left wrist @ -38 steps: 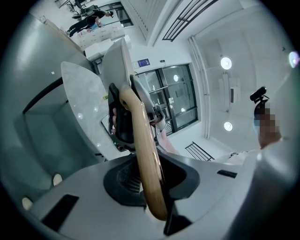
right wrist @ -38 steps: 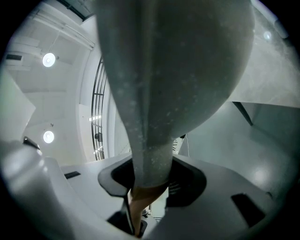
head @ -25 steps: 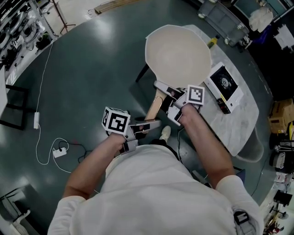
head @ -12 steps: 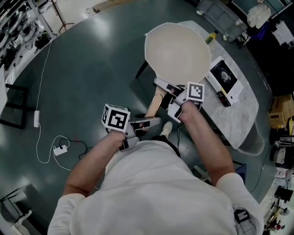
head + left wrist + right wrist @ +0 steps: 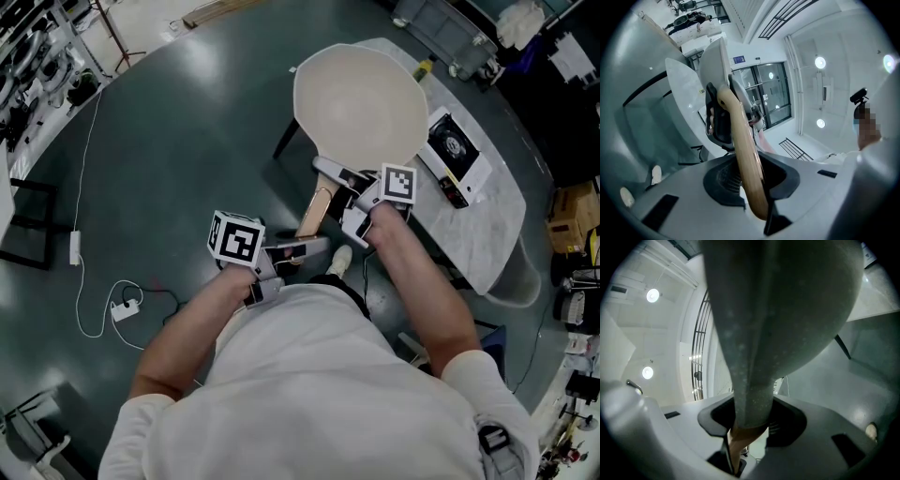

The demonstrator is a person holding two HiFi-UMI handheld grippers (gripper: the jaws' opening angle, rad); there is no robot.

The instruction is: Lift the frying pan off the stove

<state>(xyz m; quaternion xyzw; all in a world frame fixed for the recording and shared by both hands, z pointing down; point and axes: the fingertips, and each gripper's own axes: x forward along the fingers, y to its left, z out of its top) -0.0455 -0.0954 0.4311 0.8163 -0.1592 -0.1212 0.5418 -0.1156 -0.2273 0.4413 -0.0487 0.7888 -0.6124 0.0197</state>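
A frying pan (image 5: 356, 98) with a cream inside and a wooden handle (image 5: 314, 214) hangs in the air over the dark floor, left of the table. My left gripper (image 5: 298, 251) is shut on the handle's near end; in the left gripper view the wooden handle (image 5: 743, 150) runs up between its jaws toward the pan (image 5: 717, 61). My right gripper (image 5: 337, 185) is shut on the handle's neck close to the pan. The right gripper view shows the speckled grey underside of the pan (image 5: 787, 301) narrowing into the clamped neck (image 5: 750, 408). The white stove (image 5: 457, 150) lies on the table, apart from the pan.
The marble table (image 5: 492, 248) stretches along the right, with a small black device (image 5: 454, 195) by the stove and a yellow-capped bottle (image 5: 424, 67) at its far end. A white cable and adapter (image 5: 122, 309) lie on the floor at left. A shoe (image 5: 339, 272) shows below the handle.
Both grips hold unchanged. The pan and table sit slightly higher in the head view than a second ago; otherwise nothing has visibly moved.
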